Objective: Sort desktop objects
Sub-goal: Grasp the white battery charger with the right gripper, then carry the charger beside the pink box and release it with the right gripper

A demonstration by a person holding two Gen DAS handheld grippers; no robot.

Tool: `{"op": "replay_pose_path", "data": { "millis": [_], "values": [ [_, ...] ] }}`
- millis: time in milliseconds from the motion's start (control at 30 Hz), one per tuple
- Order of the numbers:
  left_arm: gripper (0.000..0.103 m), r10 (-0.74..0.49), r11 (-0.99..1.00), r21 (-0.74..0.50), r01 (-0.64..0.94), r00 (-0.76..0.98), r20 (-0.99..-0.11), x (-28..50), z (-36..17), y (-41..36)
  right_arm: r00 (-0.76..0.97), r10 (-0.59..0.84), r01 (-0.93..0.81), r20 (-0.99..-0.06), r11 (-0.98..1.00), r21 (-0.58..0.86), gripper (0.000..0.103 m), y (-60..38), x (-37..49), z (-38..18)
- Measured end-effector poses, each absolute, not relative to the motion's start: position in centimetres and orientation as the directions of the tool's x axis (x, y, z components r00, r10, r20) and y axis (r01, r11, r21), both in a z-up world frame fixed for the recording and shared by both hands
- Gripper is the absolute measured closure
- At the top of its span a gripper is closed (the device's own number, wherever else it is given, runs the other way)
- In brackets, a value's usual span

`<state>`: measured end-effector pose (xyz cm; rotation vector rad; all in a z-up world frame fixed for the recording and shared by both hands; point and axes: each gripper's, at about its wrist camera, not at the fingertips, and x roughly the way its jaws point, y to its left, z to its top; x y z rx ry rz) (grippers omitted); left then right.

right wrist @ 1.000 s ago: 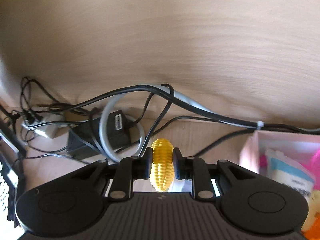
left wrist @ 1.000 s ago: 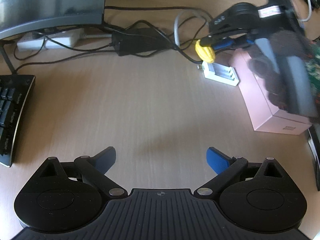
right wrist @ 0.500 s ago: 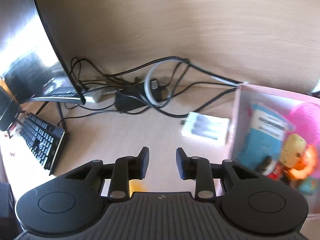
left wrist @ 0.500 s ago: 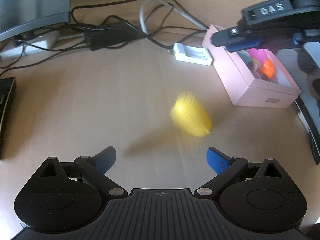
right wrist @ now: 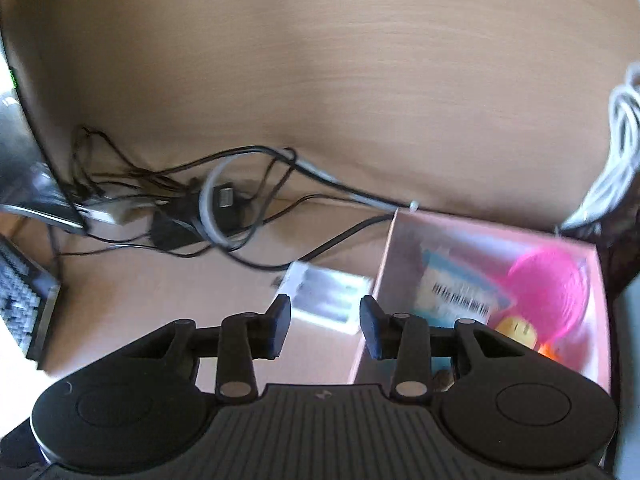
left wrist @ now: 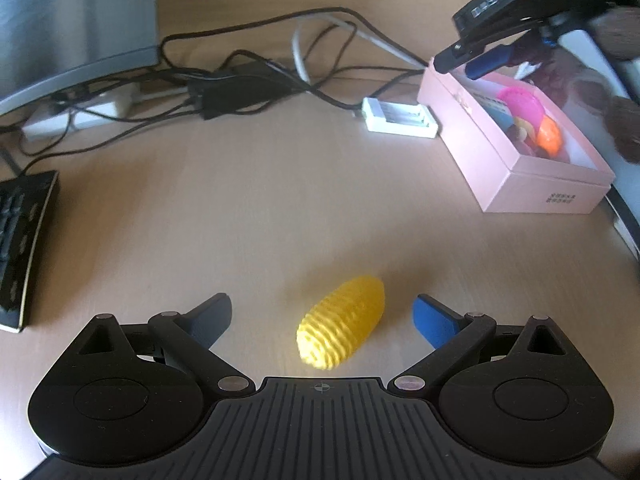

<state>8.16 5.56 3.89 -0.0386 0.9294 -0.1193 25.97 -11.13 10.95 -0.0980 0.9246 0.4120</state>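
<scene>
A yellow ribbed toy corn (left wrist: 342, 332) lies on the wooden desk between the wide-open jaws of my left gripper (left wrist: 322, 318), touching neither finger. A pink box (left wrist: 516, 148) with colourful toys stands at the right; it also shows in the right wrist view (right wrist: 492, 280). A white battery case (left wrist: 400, 123) lies left of the box, also seen in the right wrist view (right wrist: 326, 296). My right gripper (right wrist: 324, 326) is open and empty, held above the box's left wall and the case; in the left wrist view it hovers over the box's far end (left wrist: 488, 56).
A tangle of black and grey cables with a power brick (left wrist: 240, 88) lies at the back. A monitor base (left wrist: 76, 28) stands back left. A black keyboard (left wrist: 24, 248) sits at the left edge. A white cable bundle (right wrist: 612, 152) hangs at the right.
The right gripper let go of the corn, which dropped and came to rest between my left gripper's fingers. The right gripper opened and moved over the pink box.
</scene>
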Motion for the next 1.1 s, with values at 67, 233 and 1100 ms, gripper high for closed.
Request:
{"op": "replay_pose_path", "data": {
  "millis": [67, 233, 1100],
  "values": [
    [0.003, -0.120, 0.993, -0.095, 0.074, 0.589, -0.799, 8.0, 3.9, 5.8, 0.518, 0.288, -0.391, -0.805, 0.917, 0.076, 0.071, -10.2, 27.4, 10.4],
    [0.003, -0.133, 0.991, -0.118, 0.063, 0.570, -0.811, 8.2, 3.7, 6.2, 0.463, 0.283, -0.416, -0.840, 0.906, 0.076, 0.070, -7.0, 29.3, 8.1],
    [0.003, -0.087, 0.995, -0.097, 0.012, 0.566, -0.820, 6.2, 4.0, 7.9, 0.329, 0.387, -0.567, -0.861, 0.810, 0.147, 0.082, -5.6, 20.3, 4.7]
  ]
}}
